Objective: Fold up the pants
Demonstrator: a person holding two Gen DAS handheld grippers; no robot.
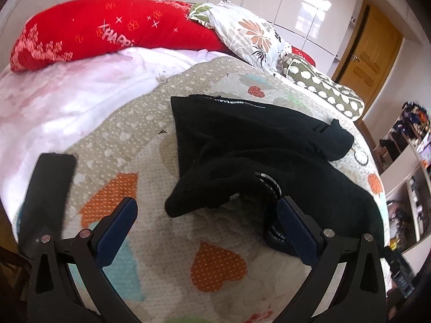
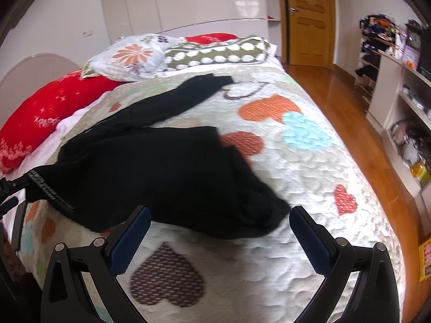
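Black pants [image 1: 258, 145] lie crumpled on a heart-patterned quilt [image 1: 215, 263]. In the left wrist view their waistband with white lettering sits by my right finger, and one leg stretches to the far right. My left gripper [image 1: 207, 207] is open, just short of the bunched cloth. In the right wrist view the pants [image 2: 167, 172] spread across the bed, one leg running toward the pillows. My right gripper [image 2: 219, 215] is open and empty, with the near edge of the pants between its fingertips.
A red pillow [image 1: 107, 29], a floral pillow [image 1: 247, 32] and a dotted bolster [image 2: 218, 51] lie at the bed's head. A dark flat phone-like object [image 1: 48, 188] rests at the quilt's left edge. Wooden floor [image 2: 358, 113], a door and cluttered shelves [image 2: 404, 86] are to the right.
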